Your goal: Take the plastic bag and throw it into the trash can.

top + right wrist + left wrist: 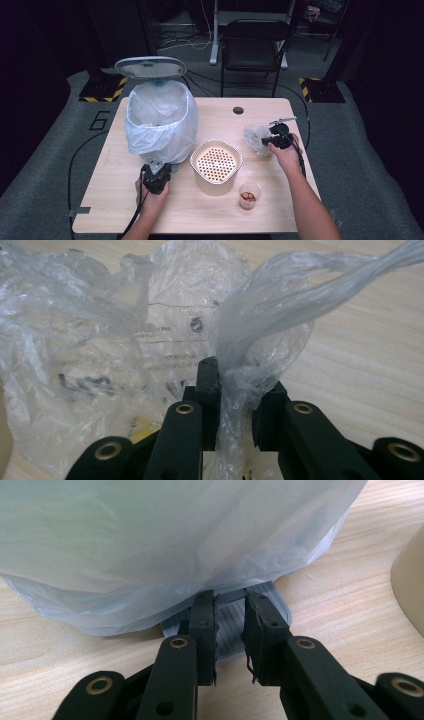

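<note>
A pedal bin lined with a pale plastic liner stands toward the far left corner of the wooden surface, its lid raised and leaning out beyond the far edge. The left gripper sits just in front of the bin's base, well in from the left edge; in the left gripper view its fingers are spread a little apart over the grey ribbed foot pedal, which pokes out from under the overhanging liner, and whether they touch the pedal cannot be told. Just beside that gripper, near the middle of the surface, stands a cream container with a perforated top, and a small clear cup holding something reddish-brown stands nearer the front edge, right of the container. The right gripper is near the right edge, about halfway back, with its fingers pinching a twisted strand of a crumpled clear plastic bag that lies on the wood. Bare wood lies open along the front edge, at the front left corner, and across the far right part around a dark round hole.
</note>
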